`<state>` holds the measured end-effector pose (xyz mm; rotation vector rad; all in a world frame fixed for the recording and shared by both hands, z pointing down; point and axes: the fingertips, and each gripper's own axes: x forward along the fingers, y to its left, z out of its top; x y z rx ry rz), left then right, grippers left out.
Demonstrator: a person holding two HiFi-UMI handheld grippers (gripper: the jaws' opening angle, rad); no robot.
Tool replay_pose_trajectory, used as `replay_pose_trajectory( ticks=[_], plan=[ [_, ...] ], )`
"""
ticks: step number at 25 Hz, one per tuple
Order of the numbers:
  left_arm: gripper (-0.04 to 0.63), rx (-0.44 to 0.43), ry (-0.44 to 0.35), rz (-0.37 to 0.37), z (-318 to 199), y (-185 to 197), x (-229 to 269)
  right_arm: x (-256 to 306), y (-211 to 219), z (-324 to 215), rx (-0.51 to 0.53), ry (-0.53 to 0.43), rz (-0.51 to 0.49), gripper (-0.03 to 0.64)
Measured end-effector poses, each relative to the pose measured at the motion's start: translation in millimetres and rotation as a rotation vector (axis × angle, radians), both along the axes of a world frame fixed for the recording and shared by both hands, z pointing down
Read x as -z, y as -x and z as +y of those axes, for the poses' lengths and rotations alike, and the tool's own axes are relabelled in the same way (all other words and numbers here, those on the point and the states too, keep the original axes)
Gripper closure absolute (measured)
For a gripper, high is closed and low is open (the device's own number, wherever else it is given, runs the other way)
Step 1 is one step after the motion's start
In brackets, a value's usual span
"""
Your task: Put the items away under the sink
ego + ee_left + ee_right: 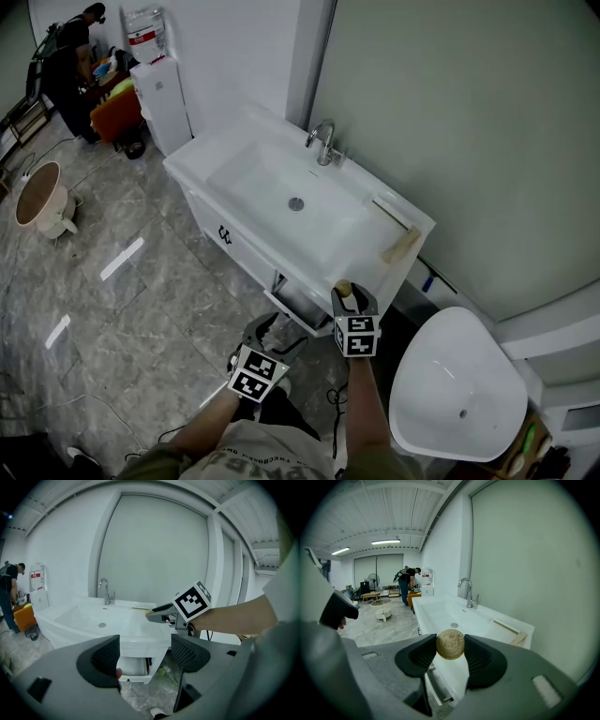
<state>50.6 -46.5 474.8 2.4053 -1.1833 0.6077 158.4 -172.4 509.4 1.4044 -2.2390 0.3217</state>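
Observation:
My right gripper [450,652] is shut on a round tan wooden disc [450,644], held just in front of the right end of the white sink vanity [223,159]. In the head view the disc [343,288] shows at that gripper's tips [344,294]. My left gripper [270,330] hangs lower and to the left, open, with nothing between its jaws [143,656]. Below the basin a white drawer [133,667] stands pulled out. A wooden stick [392,211] and a wooden brush [401,246] lie on the counter's right end.
A chrome faucet [322,142] stands behind the basin. A white toilet [459,384] sits close on the right. Grey marble floor [122,309] spreads to the left. Far back left are a person [70,56], a water dispenser [159,89] and a round stool [42,197].

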Motion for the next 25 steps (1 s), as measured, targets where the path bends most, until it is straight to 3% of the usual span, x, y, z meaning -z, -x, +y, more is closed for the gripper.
replay_pose_trajectory(
  ticks=[13,25],
  plan=[
    [0.265,-0.065,0.009,0.021,47,79,-15,-26,75,70,-0.09,0.004,-0.026,0.43],
    [0.265,-0.072,0.029,0.048,54,84,-42,-80,86,89,-0.106,0.07,-0.014,0.43]
  ],
)
